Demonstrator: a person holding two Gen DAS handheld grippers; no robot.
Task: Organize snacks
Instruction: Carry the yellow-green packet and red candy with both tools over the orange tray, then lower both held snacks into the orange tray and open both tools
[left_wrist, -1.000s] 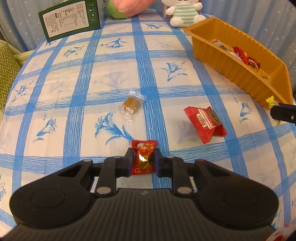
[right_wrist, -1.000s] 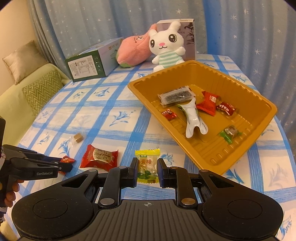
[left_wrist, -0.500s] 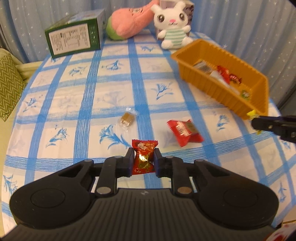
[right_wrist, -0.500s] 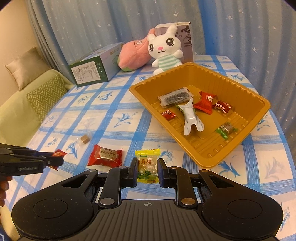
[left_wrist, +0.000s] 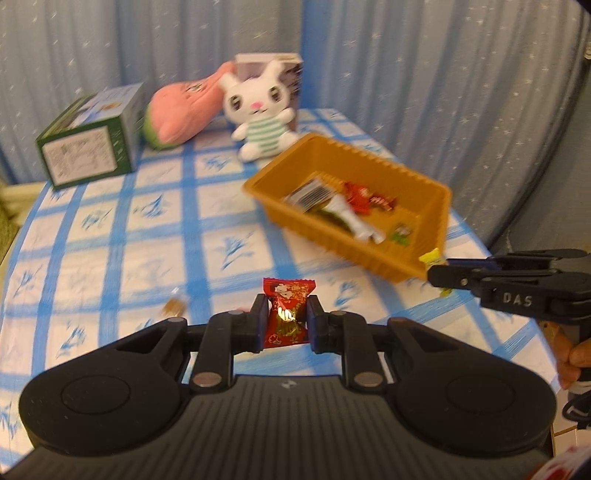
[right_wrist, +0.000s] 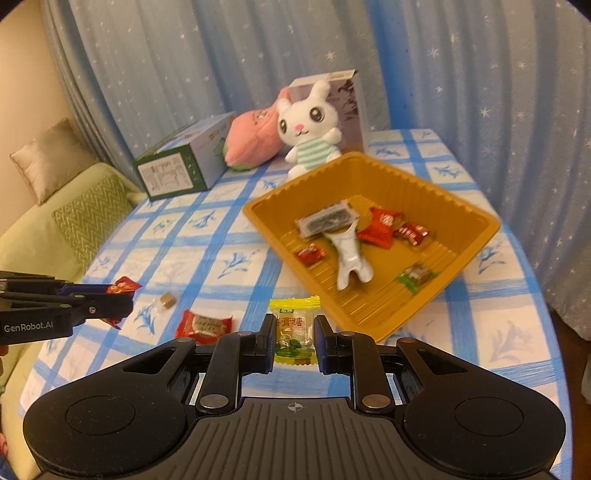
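My left gripper (left_wrist: 285, 320) is shut on a red wrapped candy (left_wrist: 287, 310), held above the checked tablecloth. My right gripper (right_wrist: 294, 336) is shut on a yellow-green wrapped candy (right_wrist: 294, 328), held just in front of the orange tray (right_wrist: 476, 236). The tray (left_wrist: 436, 206) holds several wrapped snacks. A red packet (right_wrist: 203, 324) and a small brown candy in clear wrap (right_wrist: 167, 300) lie on the cloth left of my right gripper. The left gripper shows in the right wrist view (right_wrist: 123, 293); the right one shows in the left wrist view (left_wrist: 436, 275).
A green box (right_wrist: 177, 170), a pink plush (right_wrist: 255, 140), a white bunny plush (right_wrist: 310, 133) and a grey box (right_wrist: 347, 107) stand at the table's back. A sofa with cushions (right_wrist: 74, 214) is to the left. Blue curtains hang behind.
Both grippers have risen with their candies. The left wrist view has tilted up from the cloth toward the tray and curtains.
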